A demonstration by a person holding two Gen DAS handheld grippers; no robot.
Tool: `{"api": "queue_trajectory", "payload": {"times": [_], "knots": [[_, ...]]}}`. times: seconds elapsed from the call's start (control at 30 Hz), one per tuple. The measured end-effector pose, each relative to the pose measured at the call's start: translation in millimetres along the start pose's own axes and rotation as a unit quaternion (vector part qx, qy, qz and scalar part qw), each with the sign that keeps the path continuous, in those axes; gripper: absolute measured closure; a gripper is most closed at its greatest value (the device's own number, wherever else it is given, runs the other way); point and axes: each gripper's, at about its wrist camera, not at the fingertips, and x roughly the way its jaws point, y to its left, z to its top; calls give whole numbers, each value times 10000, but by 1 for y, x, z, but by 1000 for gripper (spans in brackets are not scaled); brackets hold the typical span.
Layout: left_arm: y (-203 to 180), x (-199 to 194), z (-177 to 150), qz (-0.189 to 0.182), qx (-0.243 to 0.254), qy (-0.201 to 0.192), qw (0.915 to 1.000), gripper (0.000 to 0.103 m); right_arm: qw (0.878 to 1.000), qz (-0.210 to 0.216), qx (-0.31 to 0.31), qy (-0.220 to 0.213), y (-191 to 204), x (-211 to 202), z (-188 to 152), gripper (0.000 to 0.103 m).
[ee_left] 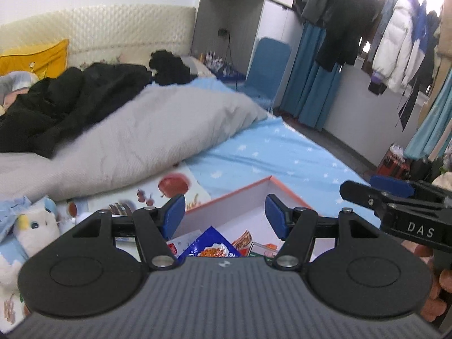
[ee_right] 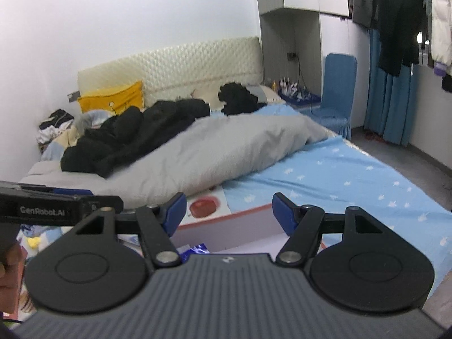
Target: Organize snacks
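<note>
Both tongs, left tongs [ee_left: 224,212] and right tongs [ee_right: 228,212], gape empty above the snack box [ee_left: 226,197] on the bed [ee_left: 282,152]; next, approach one loose packet squarely.

Daylight, window glare; fisheye edges, perhaps blurred.

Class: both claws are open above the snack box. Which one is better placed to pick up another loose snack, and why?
Probably the left claw: loose packets lie left of the box, on its side; the right claw shows only blue sheet there.
</note>
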Motion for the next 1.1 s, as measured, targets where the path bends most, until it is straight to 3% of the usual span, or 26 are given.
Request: {"api": "queue_trajectory", "payload": {"times": [0.33, 0.6, 0.87, 1.1], "knots": [[1, -86, -11, -87, -69, -365, 9993, 35, 9995, -37, -62, -293, 23, -65, -7, 33], [2, -139, -53, -37, -42, -603, 9982, 35, 9986, -250, -130, -454, 29, -114, -38, 33], [0, -155, -111, -157, -276, -502, 9982, 35, 9984, -461, 74, -324, 26, -144, -91, 33], [-5, -153, -152, -163, -366, -251, 9989, 35, 9993, -373, -7, -65, 33, -139, -123, 33]]}}
